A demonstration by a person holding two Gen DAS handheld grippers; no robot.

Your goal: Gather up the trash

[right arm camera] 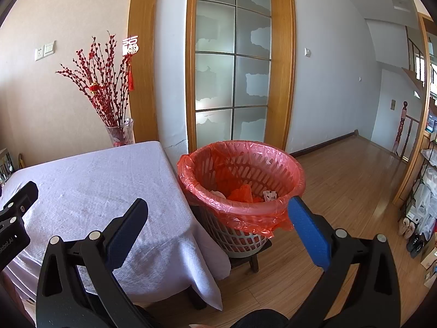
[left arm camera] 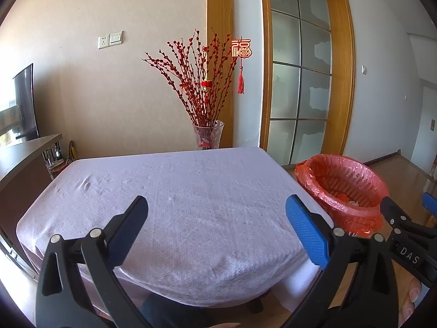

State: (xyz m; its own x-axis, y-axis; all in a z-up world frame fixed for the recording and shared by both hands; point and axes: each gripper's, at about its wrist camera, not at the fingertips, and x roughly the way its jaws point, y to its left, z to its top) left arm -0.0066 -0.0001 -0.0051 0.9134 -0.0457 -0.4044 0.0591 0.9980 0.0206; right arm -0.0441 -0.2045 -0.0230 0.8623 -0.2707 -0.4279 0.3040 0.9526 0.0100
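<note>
Above table (left arm camera: 177,191), both grippers, jaws apart.

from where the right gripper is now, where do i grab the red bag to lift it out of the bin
Grip the loose red flap hanging over the near rim of the basket, coming from the front and slightly above. There the film drapes free of the wall; elsewhere it is stretched tight over the rim. The right gripper is open.
</note>
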